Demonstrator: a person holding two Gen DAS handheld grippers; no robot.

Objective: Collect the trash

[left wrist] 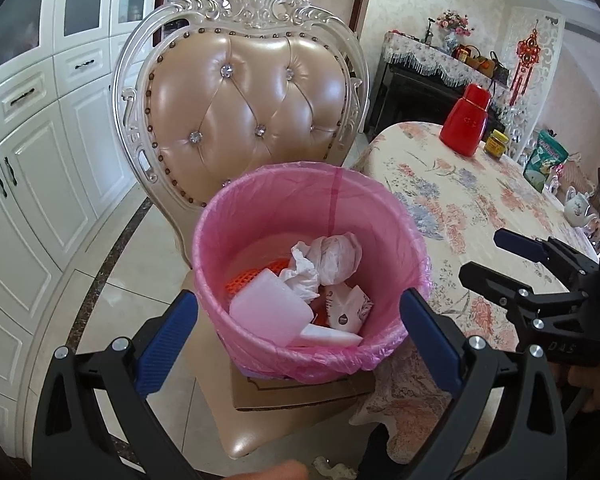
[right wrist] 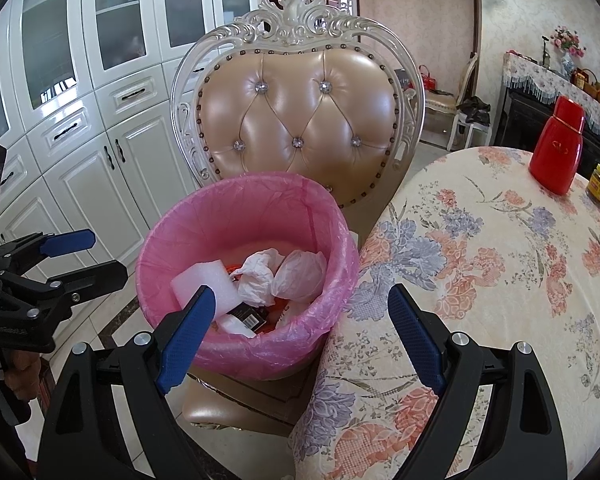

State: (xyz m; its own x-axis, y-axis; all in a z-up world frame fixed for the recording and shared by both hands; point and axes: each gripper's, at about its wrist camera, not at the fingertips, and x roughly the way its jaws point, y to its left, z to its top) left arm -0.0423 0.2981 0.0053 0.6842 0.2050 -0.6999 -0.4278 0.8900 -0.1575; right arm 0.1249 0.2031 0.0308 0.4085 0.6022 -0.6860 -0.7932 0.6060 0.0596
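A bin lined with a pink bag stands on a cardboard box on the chair seat. Inside lie white foam pieces, crumpled tissue, a white wrapped ball, a printed wrapper and orange mesh. My left gripper is open and empty, just in front of the bin; it also shows in the right wrist view. My right gripper is open and empty at the bin's near rim, and shows in the left wrist view.
A padded chair holds the bin. A table with a floral cloth carries a red bottle, a small jar, a green packet and a teapot. White cabinets stand left.
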